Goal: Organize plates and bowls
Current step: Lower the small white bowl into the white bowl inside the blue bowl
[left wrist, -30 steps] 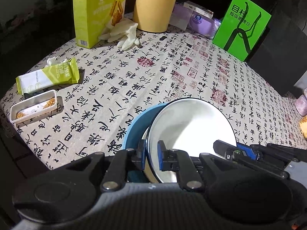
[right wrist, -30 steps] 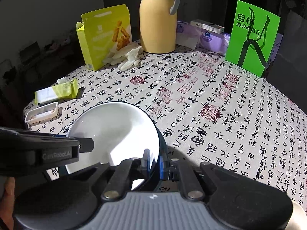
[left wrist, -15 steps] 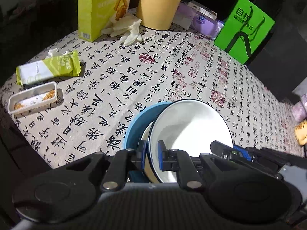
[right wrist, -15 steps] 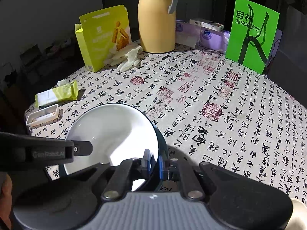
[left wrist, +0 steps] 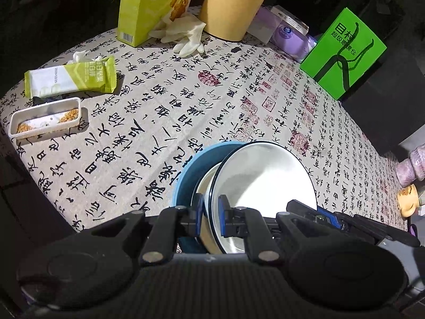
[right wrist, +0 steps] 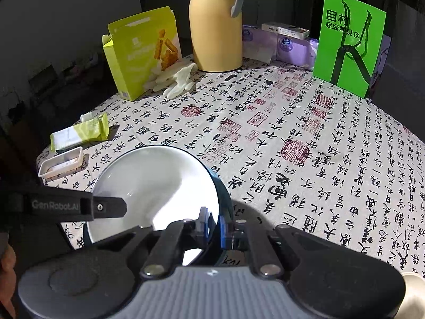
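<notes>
A white bowl [left wrist: 265,180] with a dark rim hangs tilted between both grippers. My left gripper [left wrist: 210,212] is shut on its near left rim. Behind that rim a cream dish [left wrist: 205,186] lies inside a blue bowl [left wrist: 186,175] on the printed tablecloth [left wrist: 159,122]. In the right wrist view my right gripper [right wrist: 212,222] is shut on the right rim of the same white bowl [right wrist: 159,180], whose outside is dark blue. The left gripper [right wrist: 117,207] reaches in from the left there, and the right gripper [left wrist: 318,211] shows at the bowl's right edge in the left wrist view.
At the back stand a yellow jug [right wrist: 215,26], a snack box [right wrist: 143,50] with white gloves [right wrist: 178,79], purple packs [right wrist: 287,45] and a green sign [right wrist: 350,42]. A bar wrapper [left wrist: 71,79] and a crumb tray [left wrist: 45,119] lie near the left table edge.
My left gripper has rolled a little, so the table looks more slanted in its view. The white bowl stays gripped by both grippers, and the right gripper has not moved.
</notes>
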The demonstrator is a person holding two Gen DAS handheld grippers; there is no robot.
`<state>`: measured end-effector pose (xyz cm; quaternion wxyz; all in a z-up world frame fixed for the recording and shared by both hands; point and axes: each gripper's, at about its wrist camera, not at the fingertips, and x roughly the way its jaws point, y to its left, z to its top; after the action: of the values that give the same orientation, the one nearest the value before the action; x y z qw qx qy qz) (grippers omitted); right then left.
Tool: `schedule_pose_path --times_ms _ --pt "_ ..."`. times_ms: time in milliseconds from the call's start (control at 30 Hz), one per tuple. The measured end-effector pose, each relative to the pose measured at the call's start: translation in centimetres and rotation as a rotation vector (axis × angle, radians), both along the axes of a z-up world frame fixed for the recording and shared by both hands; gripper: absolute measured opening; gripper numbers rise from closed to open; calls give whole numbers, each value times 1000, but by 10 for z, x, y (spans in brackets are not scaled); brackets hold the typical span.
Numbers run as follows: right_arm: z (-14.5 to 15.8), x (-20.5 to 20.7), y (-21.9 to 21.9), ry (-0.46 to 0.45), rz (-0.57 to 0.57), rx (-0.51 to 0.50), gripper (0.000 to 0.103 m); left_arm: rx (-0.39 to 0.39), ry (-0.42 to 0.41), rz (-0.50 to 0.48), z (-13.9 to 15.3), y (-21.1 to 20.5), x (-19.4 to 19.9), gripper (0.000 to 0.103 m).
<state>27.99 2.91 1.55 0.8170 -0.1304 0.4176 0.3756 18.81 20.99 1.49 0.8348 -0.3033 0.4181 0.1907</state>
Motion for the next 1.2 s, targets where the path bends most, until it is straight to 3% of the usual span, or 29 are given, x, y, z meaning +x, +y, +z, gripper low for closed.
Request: schedule_pose_path --times_ms 267,900,1100,1200 --pt "0 1 0 14 1 8 8 0 -5 8 1 -1 -3 10" --pt "-1 3 -1 26 -12 29 7 -91 -19 13 0 11 -11 13" --pt "-1 1 1 13 -13 31 6 -19 -13 7 8 6 -13 11" --pt "-1 0 2 8 -11 25 6 -20 -15 10 6 7 -13 9"
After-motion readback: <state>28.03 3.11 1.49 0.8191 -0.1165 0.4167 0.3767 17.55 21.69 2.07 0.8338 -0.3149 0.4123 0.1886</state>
